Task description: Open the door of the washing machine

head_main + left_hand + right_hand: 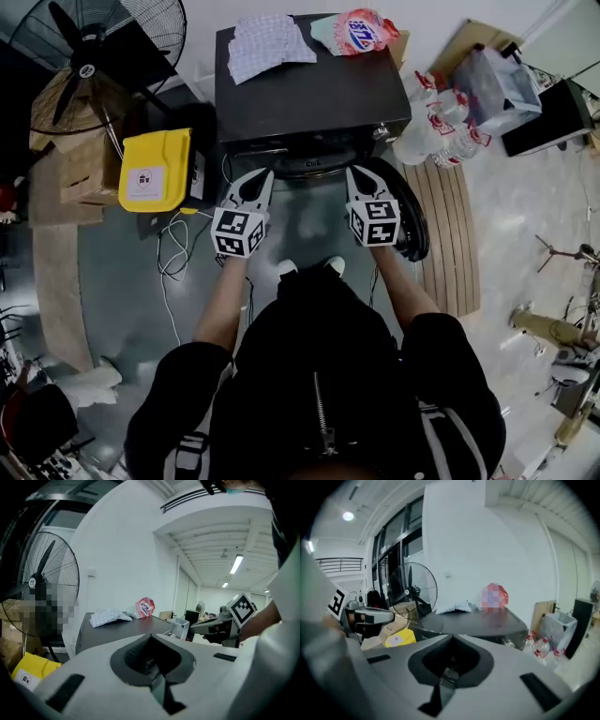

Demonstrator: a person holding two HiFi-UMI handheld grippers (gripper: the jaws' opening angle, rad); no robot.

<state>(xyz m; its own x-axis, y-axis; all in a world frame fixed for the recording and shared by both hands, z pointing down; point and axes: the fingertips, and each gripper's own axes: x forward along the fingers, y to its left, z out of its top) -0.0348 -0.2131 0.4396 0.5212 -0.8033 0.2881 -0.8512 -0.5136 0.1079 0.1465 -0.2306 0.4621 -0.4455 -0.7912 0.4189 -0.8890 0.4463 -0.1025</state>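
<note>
From the head view, a black standing fan (94,56) fills the corner between 10 and 11 o'clock, with cardboard boxes (84,173) just below it. A yellow box (155,169) sits at 10 o'clock, and a white cable (172,258) trails over the floor at 9. A checked cloth (267,42) lies at 12 o'clock, with a pink bag (361,31) just beside it toward 1. Water bottles (445,127) cluster at 2 o'clock, and a slatted wooden board (450,234) lies at 3.
</note>
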